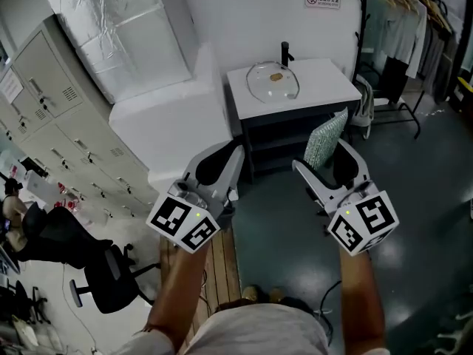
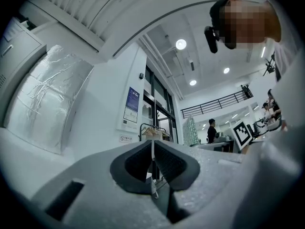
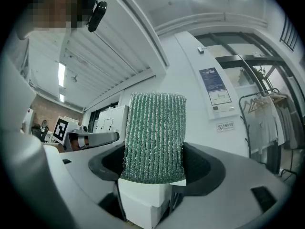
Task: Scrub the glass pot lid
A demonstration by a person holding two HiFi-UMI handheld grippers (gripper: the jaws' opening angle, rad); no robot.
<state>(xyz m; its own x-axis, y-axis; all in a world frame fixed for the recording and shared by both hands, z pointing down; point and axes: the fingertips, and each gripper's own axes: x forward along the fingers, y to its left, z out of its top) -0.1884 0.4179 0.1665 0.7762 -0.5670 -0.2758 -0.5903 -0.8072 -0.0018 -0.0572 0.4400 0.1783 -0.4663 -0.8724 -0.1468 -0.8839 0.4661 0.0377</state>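
Glass pot lid (image 1: 260,87): lies flat, knob up, on the white counter (image 1: 332,80); round, so it has no long axis to line up with.
Position on counter: left-hand half, just in front of a black tap-like post (image 1: 285,52); nothing lies on the glass.
Bearing from grippers: straight ahead in the head view, between the lines of the two grippers, and well apart from both.
Nearer hand: neither is clearly nearer; the right one carries the scrubber, so I judge the scrubbing falls to it.
Right gripper (image 3: 153,178): jaws clamped on a green scouring sponge (image 3: 155,137).
Sponge axis: its long side runs out along the jaws and stands well past them, aimed roughly toward the counter.
Left gripper (image 2: 153,162): jaws pressed together, nothing between them.
Left gripper's probable use: free to steady the lid at rim or knob, as a judgement only.
Governing relation: sponge face to lid top; not yet in contact, with open floor and the dark counter front between them.
Stage: approach, scrubbing not begun.
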